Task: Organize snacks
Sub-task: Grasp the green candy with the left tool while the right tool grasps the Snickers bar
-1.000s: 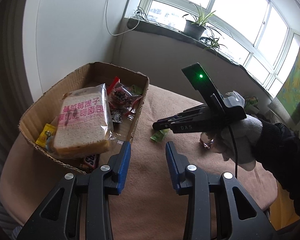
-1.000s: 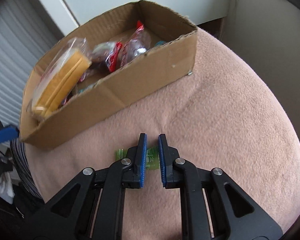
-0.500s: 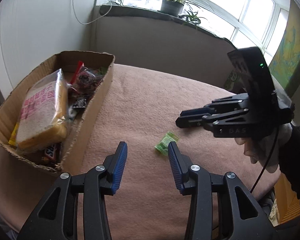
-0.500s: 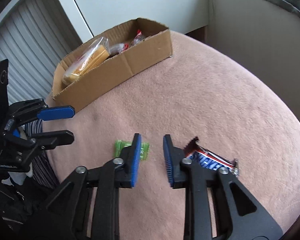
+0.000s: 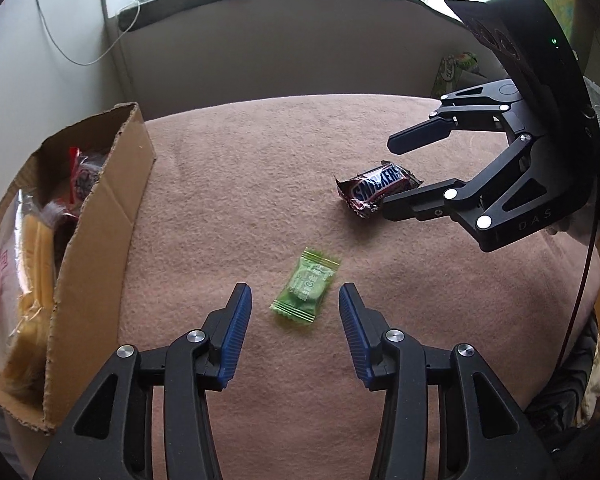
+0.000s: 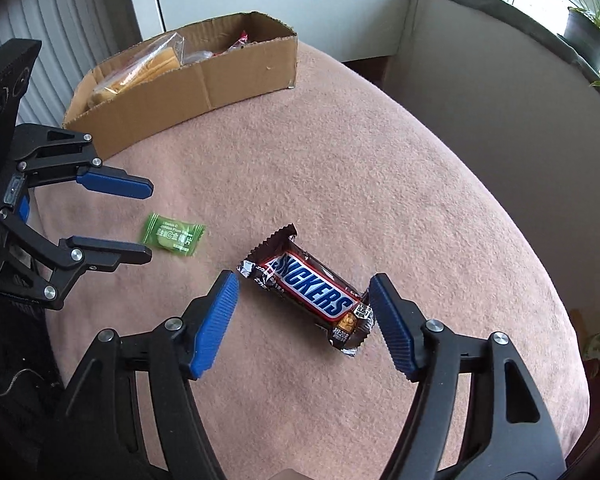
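Done so far: your cardboard box [image 6: 188,80] already holds a bagged sliced loaf [image 5: 24,280] and several small red-wrapped snacks [image 5: 82,172]; it sits well beyond the fingers of both grippers, at the tabletop's far left edge.
Left to do: two snacks lie loose on the pink-covered tabletop [image 6: 400,184], so by my reading the job is most of the way through, not finished.
Left gripper [image 5: 296,322]: your fingers stand partly open and have just been widening a little; nothing is pinched. The green candy [image 5: 306,288] lies between the tips and slightly ahead of them, touching neither blue pad.
Right gripper [image 6: 304,320]: your fingers have just been opening wide and hold nothing. The Snickers bar [image 6: 310,292] lies on the cloth in the gap, its near end just beside the right-hand finger; I cannot tell whether they touch.
Green candy, looks: a small flat pillow pack, crimped at both ends, with pale print, lying flat and angled to your fingers.
Snickers bar, looks: a short brown wrapper with a blue-and-white logo, serrated ends, lying diagonally across the gap, unopened as far as I can see.
Between the two: the candy and the bar lie near each other, apart.
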`<action>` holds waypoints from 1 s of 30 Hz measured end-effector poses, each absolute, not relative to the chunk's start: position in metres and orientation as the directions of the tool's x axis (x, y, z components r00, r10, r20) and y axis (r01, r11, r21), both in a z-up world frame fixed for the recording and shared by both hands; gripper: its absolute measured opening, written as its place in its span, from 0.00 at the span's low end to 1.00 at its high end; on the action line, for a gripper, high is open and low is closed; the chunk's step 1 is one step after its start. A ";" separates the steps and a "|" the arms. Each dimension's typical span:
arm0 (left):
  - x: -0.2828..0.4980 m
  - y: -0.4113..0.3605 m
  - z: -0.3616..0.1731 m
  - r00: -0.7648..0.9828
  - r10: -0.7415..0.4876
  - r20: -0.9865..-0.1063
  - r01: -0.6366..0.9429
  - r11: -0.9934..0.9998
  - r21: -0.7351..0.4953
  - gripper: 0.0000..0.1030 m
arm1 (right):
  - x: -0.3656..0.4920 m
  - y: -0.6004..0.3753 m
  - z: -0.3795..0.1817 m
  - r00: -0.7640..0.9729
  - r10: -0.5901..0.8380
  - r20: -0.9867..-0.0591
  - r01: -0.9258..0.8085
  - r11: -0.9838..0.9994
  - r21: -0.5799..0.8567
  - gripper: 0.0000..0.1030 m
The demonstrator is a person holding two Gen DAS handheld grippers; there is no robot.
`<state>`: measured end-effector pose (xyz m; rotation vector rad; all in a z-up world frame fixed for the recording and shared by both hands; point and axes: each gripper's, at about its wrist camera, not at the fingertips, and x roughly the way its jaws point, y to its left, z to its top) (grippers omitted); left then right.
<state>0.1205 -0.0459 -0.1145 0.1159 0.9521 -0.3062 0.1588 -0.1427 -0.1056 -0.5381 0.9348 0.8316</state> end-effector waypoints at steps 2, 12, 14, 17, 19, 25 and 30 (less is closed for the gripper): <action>0.125 -0.047 -0.117 0.536 -0.200 -0.820 0.312 0.950 -0.027 0.43 | 0.161 -0.137 -0.111 0.348 0.356 -0.867 -0.812 0.577 -0.090 0.69; 0.127 -0.049 -0.131 0.535 -0.182 -0.825 0.284 0.958 -0.027 0.43 | 0.175 -0.131 -0.125 0.321 0.347 -0.881 -0.815 0.576 -0.070 0.69; 0.127 -0.050 -0.132 0.537 -0.184 -0.823 0.280 0.959 -0.032 0.42 | 0.176 -0.128 -0.126 0.314 0.356 -0.880 -0.811 0.582 -0.054 0.66; 0.126 -0.054 -0.131 0.544 -0.178 -0.820 0.273 0.962 -0.027 0.34 | 0.176 -0.128 -0.127 0.305 0.365 -0.880 -0.807 0.590 -0.035 0.60; 0.126 -0.056 -0.131 0.552 -0.162 -0.818 0.258 0.966 -0.017 0.28 | 0.175 -0.129 -0.127 0.309 0.369 -0.877 -0.796 0.605 -0.026 0.57; 0.119 -0.055 -0.130 0.576 -0.137 -0.806 0.203 0.979 -0.021 0.21 | 0.167 -0.137 -0.127 0.344 0.375 -0.861 -0.752 0.659 -0.014 0.46; 0.121 -0.051 -0.131 0.584 -0.127 -0.802 0.194 0.981 -0.014 0.21 | 0.161 -0.141 -0.126 0.368 0.361 -0.857 -0.717 0.696 -0.015 0.43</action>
